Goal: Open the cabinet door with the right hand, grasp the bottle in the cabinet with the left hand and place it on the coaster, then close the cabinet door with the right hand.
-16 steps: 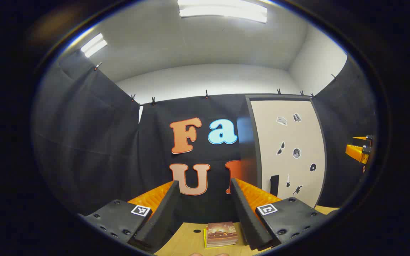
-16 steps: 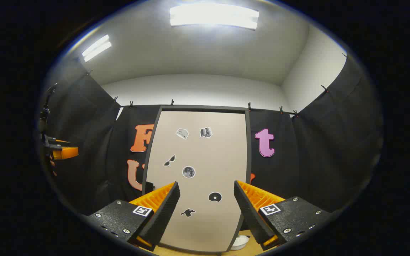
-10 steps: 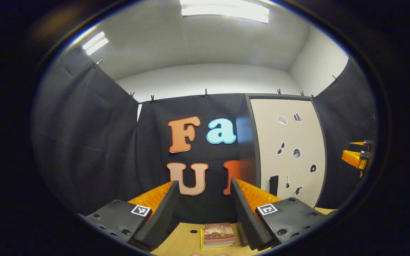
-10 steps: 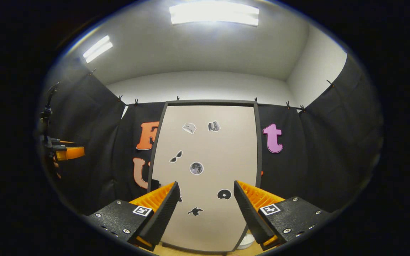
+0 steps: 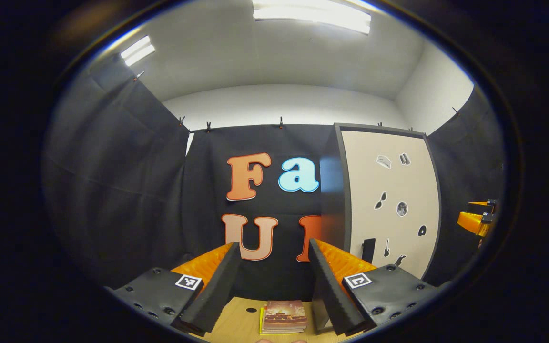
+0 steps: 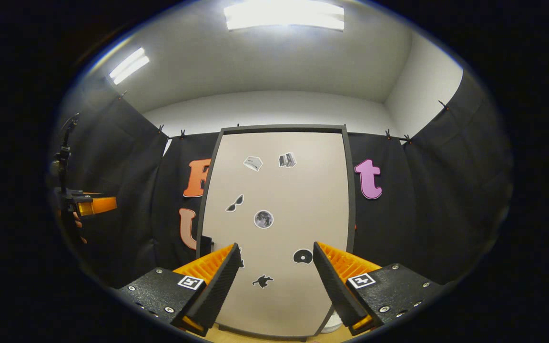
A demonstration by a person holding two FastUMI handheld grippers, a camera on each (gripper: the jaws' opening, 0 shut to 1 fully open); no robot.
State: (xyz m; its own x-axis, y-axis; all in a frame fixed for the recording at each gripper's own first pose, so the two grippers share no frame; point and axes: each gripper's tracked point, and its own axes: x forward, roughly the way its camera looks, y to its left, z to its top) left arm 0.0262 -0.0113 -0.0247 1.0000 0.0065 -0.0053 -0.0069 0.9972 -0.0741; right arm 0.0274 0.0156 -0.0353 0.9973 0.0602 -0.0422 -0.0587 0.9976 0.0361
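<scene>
One cabinet door (image 6: 277, 228), closed, carries seven small stickers. Right gripper (image 6: 277, 278) faces the door level, jaws wide, empty. Left gripper (image 5: 273, 281) sits left of the door, jaws wide, over one stack of books (image 5: 284, 317) on the desk (image 5: 236, 324). Bottle hidden behind the door.

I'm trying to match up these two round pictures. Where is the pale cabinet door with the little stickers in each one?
Left gripper view: the cabinet door stands right of centre, closed, seen at a slant.
Right gripper view: it sits in the middle, seen nearly head-on, behind the open right gripper.
Shared landmark: the round moon sticker on the door.
</scene>
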